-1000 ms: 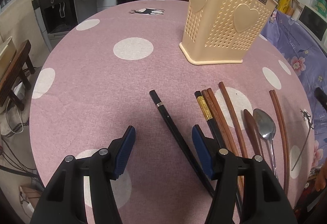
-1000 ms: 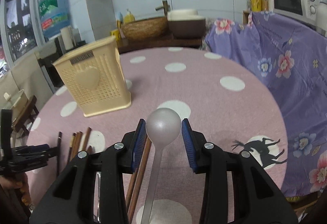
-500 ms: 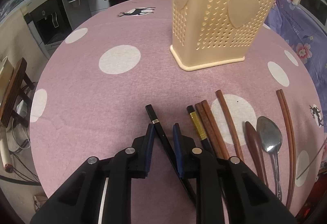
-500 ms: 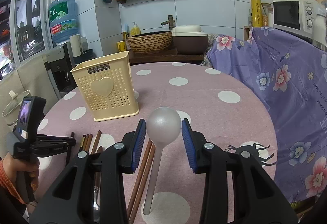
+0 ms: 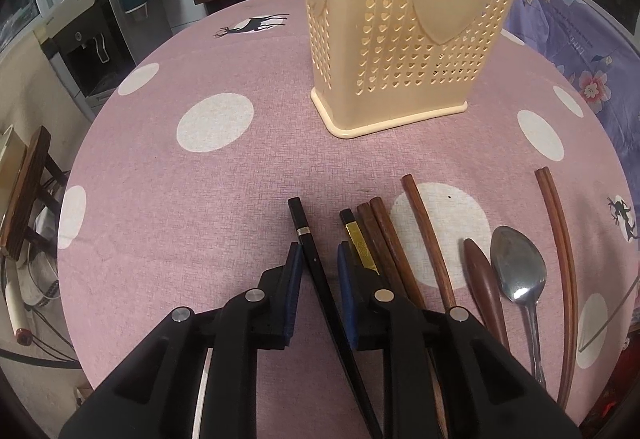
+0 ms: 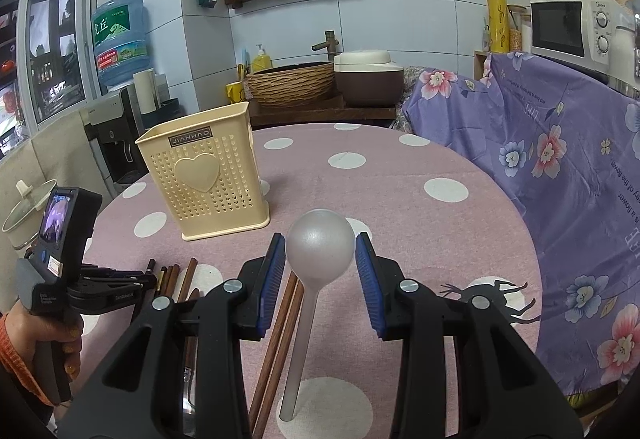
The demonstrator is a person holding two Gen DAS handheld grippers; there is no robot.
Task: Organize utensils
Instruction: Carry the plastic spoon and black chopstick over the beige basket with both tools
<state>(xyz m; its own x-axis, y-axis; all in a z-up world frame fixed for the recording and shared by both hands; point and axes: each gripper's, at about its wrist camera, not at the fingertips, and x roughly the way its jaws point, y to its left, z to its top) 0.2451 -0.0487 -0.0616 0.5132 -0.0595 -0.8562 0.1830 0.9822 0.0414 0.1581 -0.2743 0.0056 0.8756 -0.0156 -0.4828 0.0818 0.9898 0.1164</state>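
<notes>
Progress on the task is judged minimal: no utensil is seen standing above the rim of the cream holder [image 5: 404, 27], though its interior is hidden in both views.

Working from the left, the left hand-held gripper [image 5: 318, 259] sits low over the bench [image 5: 168, 199] with its jaws narrowed around the black chopstick [image 5: 310, 251]. Whether the pads actually bear on it cannot be told; a slight gap appears on either side, and the stick's far tip seems to rest on the cloth.

Just right of it lies a gold-banded chopstick [image 5: 360, 243], touching a pair of brown chopsticks [image 5: 384, 239]. Next come a single brown chopstick [image 5: 426, 235], a dark wooden handle [image 5: 482, 279], a metal spoon [image 5: 518, 267] and two more brown chopsticks [image 5: 560, 239] at the far right. All lie flat, none sorted.

The right hand-held gripper [image 6: 320, 271] hangs above the bench, jaws wide. A translucent ladle-style spoon [image 6: 320, 247] lies between them; the bowl appears clear of the pads, so no grip is credited.

Remaining work, on this evidence, is every item on the bench. The holder stands upright, beyond the row and well apart from it.
</notes>
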